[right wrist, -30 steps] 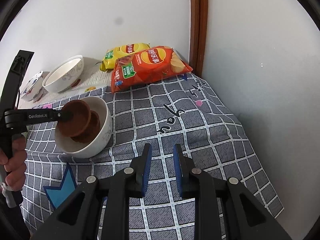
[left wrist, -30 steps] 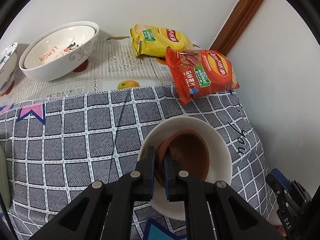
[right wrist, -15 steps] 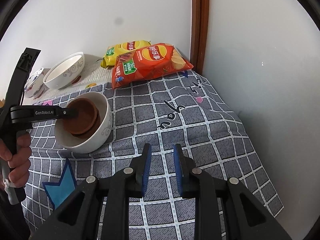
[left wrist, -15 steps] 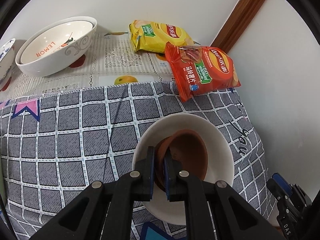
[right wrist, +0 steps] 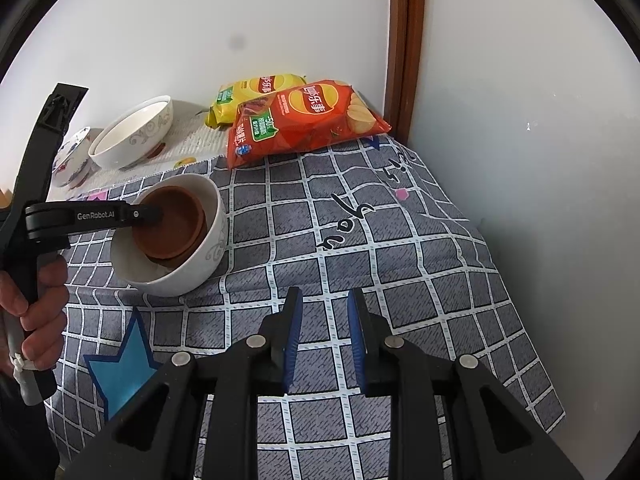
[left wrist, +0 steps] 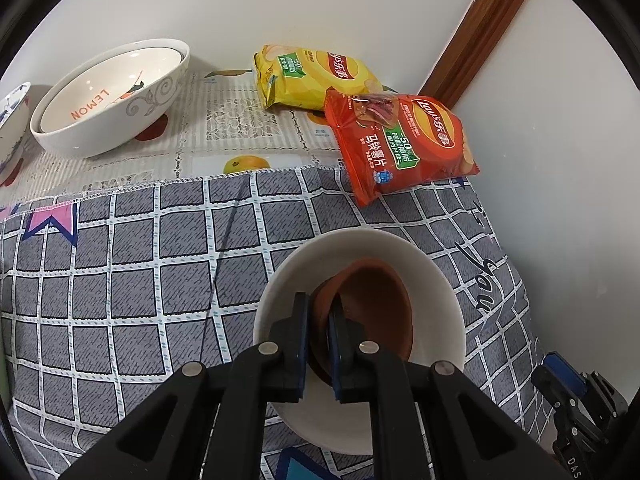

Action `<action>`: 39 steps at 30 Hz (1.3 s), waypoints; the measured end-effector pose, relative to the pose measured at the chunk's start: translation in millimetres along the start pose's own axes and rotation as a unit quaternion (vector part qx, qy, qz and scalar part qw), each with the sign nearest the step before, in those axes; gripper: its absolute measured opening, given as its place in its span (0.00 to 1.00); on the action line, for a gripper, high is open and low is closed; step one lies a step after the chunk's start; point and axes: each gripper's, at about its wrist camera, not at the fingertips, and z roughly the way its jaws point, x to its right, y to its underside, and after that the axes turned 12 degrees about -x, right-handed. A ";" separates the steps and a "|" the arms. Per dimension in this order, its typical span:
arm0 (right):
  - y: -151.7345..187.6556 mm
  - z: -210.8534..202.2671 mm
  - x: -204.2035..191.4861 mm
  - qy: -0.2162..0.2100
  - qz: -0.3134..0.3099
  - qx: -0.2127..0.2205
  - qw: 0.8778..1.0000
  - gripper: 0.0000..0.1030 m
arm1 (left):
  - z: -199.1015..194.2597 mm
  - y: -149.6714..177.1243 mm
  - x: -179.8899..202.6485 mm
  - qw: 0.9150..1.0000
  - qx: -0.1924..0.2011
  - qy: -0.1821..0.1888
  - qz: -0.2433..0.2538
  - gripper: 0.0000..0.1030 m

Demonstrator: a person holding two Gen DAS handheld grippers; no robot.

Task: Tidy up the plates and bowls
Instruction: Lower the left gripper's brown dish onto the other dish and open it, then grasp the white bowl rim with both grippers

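My left gripper (left wrist: 319, 312) is shut on the rim of a small brown bowl (left wrist: 376, 304). The brown bowl sits tilted inside a white bowl (left wrist: 436, 280) on the grey checked cloth. In the right wrist view the brown bowl (right wrist: 172, 228) rests on a second brown bowl inside the white bowl (right wrist: 200, 268), with the left gripper (right wrist: 150, 214) clamped on its near rim. My right gripper (right wrist: 323, 312) is open and empty, low over the cloth to the right of the white bowl.
Two nested white bowls, one marked LEMON (left wrist: 108, 96), and a blue-patterned bowl (left wrist: 12, 120) stand at the back left. A yellow chip bag (left wrist: 312, 76) and a red chip bag (left wrist: 404, 140) lie at the back. Walls and a wooden post (right wrist: 404, 40) close the right side.
The left gripper has lowered the brown bowl deeper into the white bowl. The right gripper has held its place and stayed open.
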 end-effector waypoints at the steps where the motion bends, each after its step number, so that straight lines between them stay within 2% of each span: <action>1: 0.1 -0.3 -0.2 0.000 -0.001 0.001 1.000 0.24 | -0.1 0.3 -0.1 1.000 0.000 -0.003 0.001 0.09; 6: 0.4 0.6 -3.9 -0.007 -0.004 0.000 1.000 0.26 | -1.0 3.2 1.9 1.000 -0.003 -0.009 0.010 0.09; 10: -1.5 1.4 -10.0 -0.016 -0.006 0.001 1.000 0.26 | -2.9 5.3 3.9 1.000 -0.008 -0.013 0.016 0.15; 15: -11.0 1.7 -18.6 -0.021 -0.014 0.006 1.000 0.27 | -18.3 7.3 5.1 0.999 0.004 -0.020 0.026 0.16; 17: -17.1 2.2 -22.3 -0.026 -0.014 0.008 1.000 0.27 | -25.4 7.0 4.8 0.999 0.010 -0.021 0.029 0.25; 24: -39.0 5.3 -41.1 -0.053 -0.024 0.012 0.998 0.27 | -34.6 7.4 -6.3 0.999 0.010 -0.039 0.025 0.30; 33: -59.9 29.0 -61.1 -0.094 -0.022 -0.017 0.995 0.27 | -24.3 7.8 -16.1 0.999 -0.011 -0.041 0.022 0.30; 39: -66.4 56.9 -70.0 -0.084 -0.019 -0.057 0.995 0.27 | -10.7 6.8 -16.4 0.998 -0.026 -0.053 0.019 0.30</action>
